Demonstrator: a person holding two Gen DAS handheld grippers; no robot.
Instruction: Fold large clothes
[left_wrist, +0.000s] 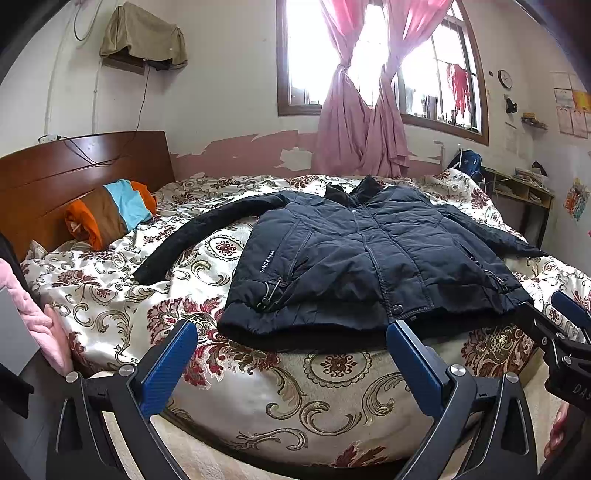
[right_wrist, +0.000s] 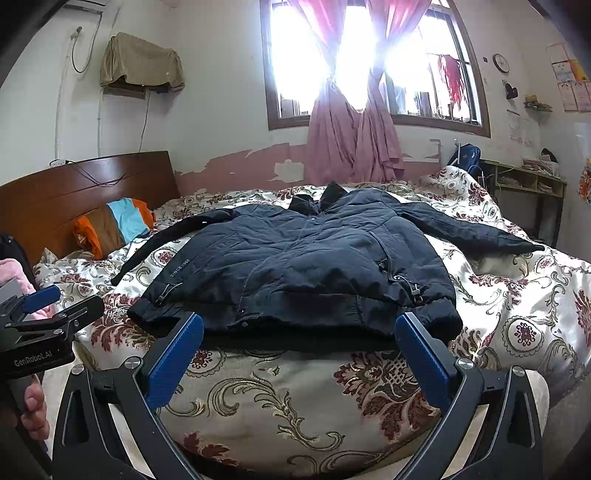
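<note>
A dark navy padded jacket (left_wrist: 369, 258) lies flat, front up and zipped, on the floral bedspread (left_wrist: 280, 391), collar toward the window, both sleeves spread out to the sides. It also shows in the right wrist view (right_wrist: 303, 266). My left gripper (left_wrist: 291, 332) is open and empty, its blue pads just short of the jacket's hem. My right gripper (right_wrist: 299, 325) is open and empty, also at the near hem. The right gripper shows in the left wrist view (left_wrist: 554, 314); the left gripper shows in the right wrist view (right_wrist: 59, 302).
A wooden headboard (left_wrist: 74, 173) stands at the left with an orange, brown and blue striped pillow (left_wrist: 110, 214). Pink fabric (left_wrist: 37, 317) lies at the left bed edge. Pink curtains (left_wrist: 362, 122) hang at the window; a desk (left_wrist: 524, 192) stands at the far right.
</note>
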